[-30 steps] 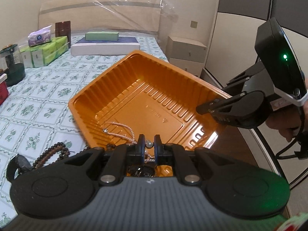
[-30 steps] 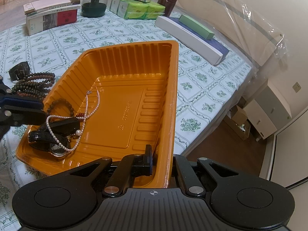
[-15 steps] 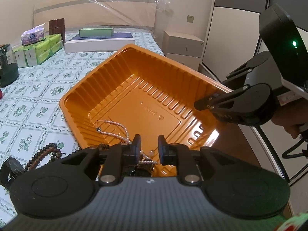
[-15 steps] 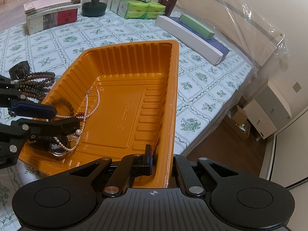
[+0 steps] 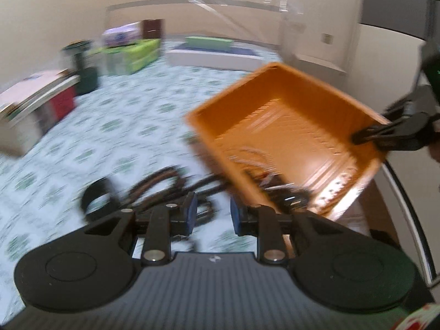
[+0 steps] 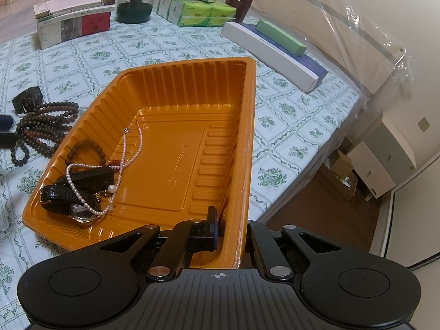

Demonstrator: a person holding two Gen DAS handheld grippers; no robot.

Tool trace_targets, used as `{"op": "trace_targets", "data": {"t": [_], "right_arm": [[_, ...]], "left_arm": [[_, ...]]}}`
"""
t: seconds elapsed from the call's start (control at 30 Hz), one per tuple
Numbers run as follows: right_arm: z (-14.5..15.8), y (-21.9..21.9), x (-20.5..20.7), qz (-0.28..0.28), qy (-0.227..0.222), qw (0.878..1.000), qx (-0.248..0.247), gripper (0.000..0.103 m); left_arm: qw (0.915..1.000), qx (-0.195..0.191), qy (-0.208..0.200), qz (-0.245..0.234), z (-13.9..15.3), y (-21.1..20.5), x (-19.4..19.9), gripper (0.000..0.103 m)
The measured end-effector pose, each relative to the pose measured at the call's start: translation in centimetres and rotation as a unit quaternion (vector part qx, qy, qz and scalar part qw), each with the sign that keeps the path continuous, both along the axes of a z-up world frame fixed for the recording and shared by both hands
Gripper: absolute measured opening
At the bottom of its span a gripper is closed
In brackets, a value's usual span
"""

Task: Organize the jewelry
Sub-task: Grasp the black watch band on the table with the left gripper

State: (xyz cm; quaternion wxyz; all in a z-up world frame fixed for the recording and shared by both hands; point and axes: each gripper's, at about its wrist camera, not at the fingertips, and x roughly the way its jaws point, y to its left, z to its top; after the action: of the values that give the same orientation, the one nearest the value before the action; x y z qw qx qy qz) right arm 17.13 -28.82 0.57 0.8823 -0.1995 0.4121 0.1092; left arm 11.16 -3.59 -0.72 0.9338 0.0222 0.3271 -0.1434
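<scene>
The orange tray lies on the bed's patterned sheet. My right gripper is shut on the tray's near rim. A pearl necklace, a dark bead bracelet and black watches lie in its near left corner. Brown bead strands and a black watch lie on the sheet to the left of the tray. In the blurred left wrist view, my left gripper hovers over the bead strands, beside the tray. Its jaws are opening with nothing between the blue pads.
At the bed's far side stand stacked books, a dark green jar, green tissue packs and a long white box with a green box on top. The bed edge and floor drop off to the right, by a nightstand.
My left gripper let go of the pearl necklace, which now lies in the tray, then swung left out of the tray over the beads, its jaws widening. The right gripper stayed put.
</scene>
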Motion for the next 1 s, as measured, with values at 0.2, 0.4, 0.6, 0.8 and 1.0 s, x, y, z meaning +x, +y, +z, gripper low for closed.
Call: {"op": "trace_targets", "data": {"t": [0.2, 0.4, 0.6, 0.8, 1.0], "right_arm": [[0.1, 0.0, 0.0, 0.0, 0.0, 1.0, -0.001, 0.004], [0.2, -0.1, -0.1, 0.001, 0.001, 1.0, -0.003, 0.004], [0.3, -0.1, -0.1, 0.0, 0.001, 1.0, -0.004, 0.004], [0.3, -0.1, -0.1, 0.0, 0.001, 1.0, -0.004, 0.004], [0.1, -0.4, -0.1, -0.001, 0.004, 1.0, -0.004, 0.004]], "left_arm": [[0.9971, 0.028, 0.0, 0.071, -0.7, 4.9, -0.4, 0.023], [0.9934, 0.035, 0.008, 0.109, -1.9, 7.5, 0.0, 0.024], [0.9939, 0.033, 0.003, 0.105, -2.3, 7.5, 1.8, 0.026], [0.9953, 0.027, 0.016, 0.092, -2.7, 6.9, 5.7, 0.026], [0.9944, 0.029, 0.041, 0.093, -4.0, 6.8, 8.4, 0.026]]}}
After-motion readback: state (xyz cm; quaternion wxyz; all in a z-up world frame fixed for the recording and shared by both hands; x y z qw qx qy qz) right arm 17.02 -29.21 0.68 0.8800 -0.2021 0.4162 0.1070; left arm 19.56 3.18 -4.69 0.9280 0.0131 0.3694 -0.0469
